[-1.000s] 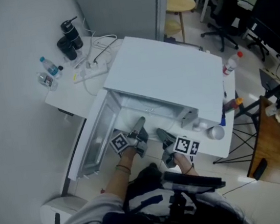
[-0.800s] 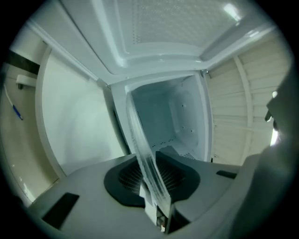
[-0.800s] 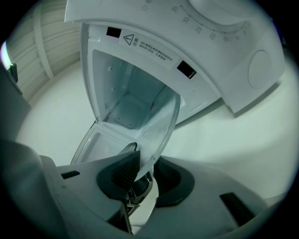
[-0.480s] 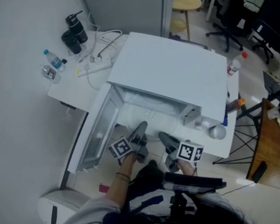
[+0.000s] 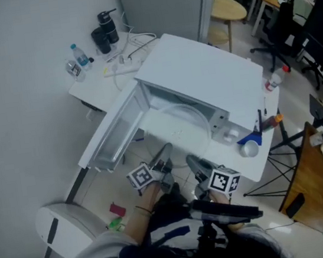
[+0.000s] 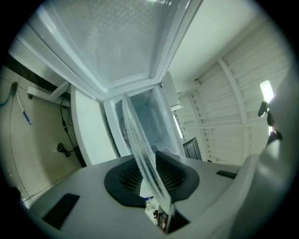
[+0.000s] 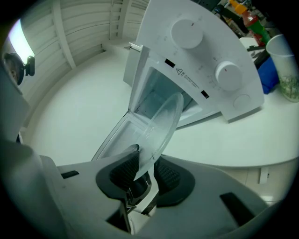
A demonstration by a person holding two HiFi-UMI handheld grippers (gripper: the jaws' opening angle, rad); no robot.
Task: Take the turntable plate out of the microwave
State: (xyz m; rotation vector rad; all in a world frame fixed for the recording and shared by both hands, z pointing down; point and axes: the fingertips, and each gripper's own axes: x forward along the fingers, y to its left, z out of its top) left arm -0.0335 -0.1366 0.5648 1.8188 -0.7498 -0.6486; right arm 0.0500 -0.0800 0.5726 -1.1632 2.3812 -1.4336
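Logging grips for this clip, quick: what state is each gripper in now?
Left gripper: closed on the turntable plate.
Right gripper: closed on the same plate.

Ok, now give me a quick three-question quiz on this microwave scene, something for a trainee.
1. True or false: the microwave door is shut.
2. Whose fingers grip the turntable plate? A) left only B) right only C) both
3. Fill in: in the head view, the cup stands to the microwave's ____.
Key: 1 false; 2 C, left gripper and right gripper; 3 right.
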